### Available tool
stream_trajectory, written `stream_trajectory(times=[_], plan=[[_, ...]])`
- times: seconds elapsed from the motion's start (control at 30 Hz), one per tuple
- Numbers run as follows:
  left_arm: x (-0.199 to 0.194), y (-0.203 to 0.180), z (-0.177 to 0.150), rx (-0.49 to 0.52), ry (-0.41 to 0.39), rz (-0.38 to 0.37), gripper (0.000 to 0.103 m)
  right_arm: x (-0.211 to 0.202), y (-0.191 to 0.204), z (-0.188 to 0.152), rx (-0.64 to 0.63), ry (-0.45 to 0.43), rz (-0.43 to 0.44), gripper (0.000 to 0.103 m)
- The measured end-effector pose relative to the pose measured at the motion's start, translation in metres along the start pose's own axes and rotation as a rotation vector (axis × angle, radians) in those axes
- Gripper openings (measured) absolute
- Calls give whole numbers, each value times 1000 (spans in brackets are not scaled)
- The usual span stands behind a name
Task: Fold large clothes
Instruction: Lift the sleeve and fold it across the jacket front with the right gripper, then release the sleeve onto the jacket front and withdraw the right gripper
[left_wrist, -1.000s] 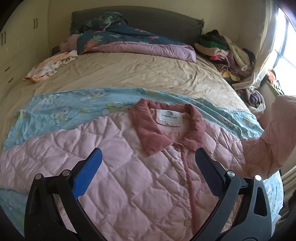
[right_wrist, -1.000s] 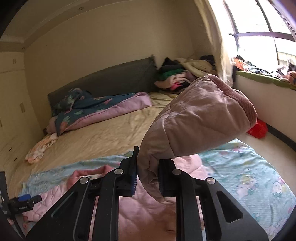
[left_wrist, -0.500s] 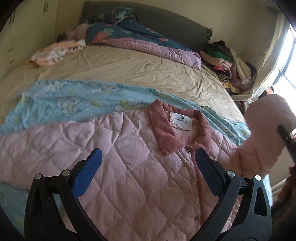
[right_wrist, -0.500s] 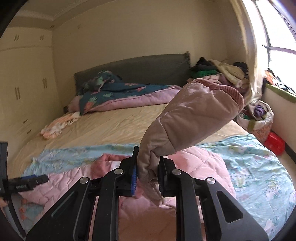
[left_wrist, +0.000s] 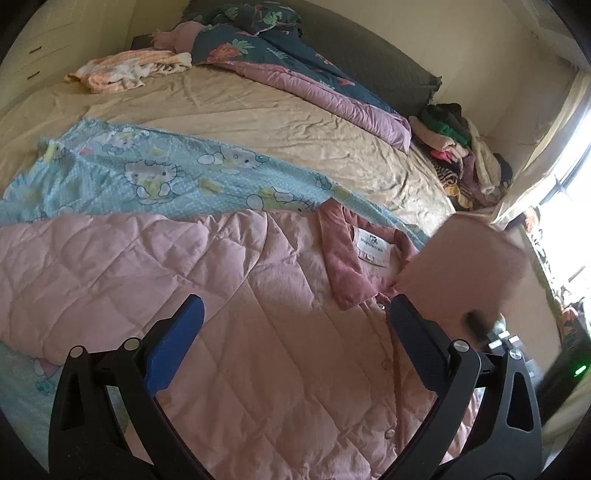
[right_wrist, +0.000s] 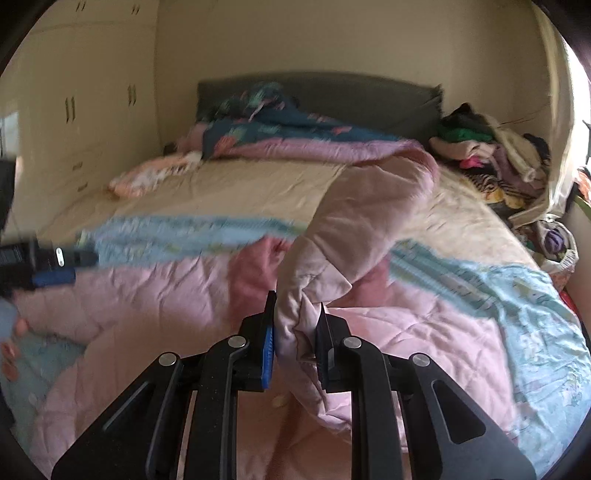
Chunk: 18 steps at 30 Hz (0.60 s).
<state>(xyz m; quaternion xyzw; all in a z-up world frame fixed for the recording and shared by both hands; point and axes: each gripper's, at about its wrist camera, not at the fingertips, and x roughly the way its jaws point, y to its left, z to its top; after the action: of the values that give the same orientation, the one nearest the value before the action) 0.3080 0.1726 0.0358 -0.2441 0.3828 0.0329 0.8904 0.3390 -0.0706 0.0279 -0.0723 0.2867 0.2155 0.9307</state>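
Since a second ago the right gripper (right_wrist: 295, 343) has carried the pink sleeve (right_wrist: 354, 236) in from the window side of the bed, so that it now hangs over the jacket's right front, near the collar (left_wrist: 345, 271), while the left gripper (left_wrist: 295, 347) has slid along above the jacket and tilted.

Nearest, the right gripper's jaws are clenched on a bunched fold of the sleeve, which rises from the pads and arches away. The left gripper is released, jaws wide apart, nothing between them, hovering over the jacket's chest beside the button placket.

The quilted pink jacket (left_wrist: 229, 332) lies front-up, spread across the foot half of the bed, on a blue cartoon-print sheet (left_wrist: 155, 173). Its other sleeve stretches toward the wardrobe side. Farther off lie the beige bedsheet (left_wrist: 280, 122), a floral duvet (left_wrist: 266, 55) by the headboard, and a clothes pile (right_wrist: 491, 158) at the far window-side corner.

The step in hand looks like folding the right sleeve inward across the body. Next, the sleeve should be lowered flat over the chest and let go; the left gripper could pin the body meanwhile.
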Motion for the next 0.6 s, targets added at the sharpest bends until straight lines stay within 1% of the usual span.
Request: stream_trajectory(times=[0.07, 0.17, 0.23, 0.3, 0.37, 0.4, 0.43, 0.5, 0.6], plan=[[0, 3, -2, -18, 12, -23, 94, 13, 12, -11, -23, 50, 18, 17], [3, 8, -5, -49, 35, -59, 94, 30, 35, -27, -62, 100, 54, 22], [6, 11, -7, -71, 50, -77, 94, 37, 48, -36, -87, 126, 74, 27], [9, 13, -10, -95, 63, -99, 94, 43, 62, -43, -121, 156, 82, 28], [12, 14, -13, -114, 74, -115, 94, 48, 70, -50, -146, 190, 96, 35], [14, 15, -14, -121, 79, -120, 94, 50, 73, -53, -150, 203, 104, 46], [16, 15, -15, -124, 85, -122, 94, 51, 75, -56, -151, 219, 123, 63], [22, 15, -19, -130, 102, -114, 94, 46, 74, -59, -143, 238, 150, 72], [37, 14, -27, -134, 139, -103, 94, 32, 65, -59, -113, 228, 170, 76]])
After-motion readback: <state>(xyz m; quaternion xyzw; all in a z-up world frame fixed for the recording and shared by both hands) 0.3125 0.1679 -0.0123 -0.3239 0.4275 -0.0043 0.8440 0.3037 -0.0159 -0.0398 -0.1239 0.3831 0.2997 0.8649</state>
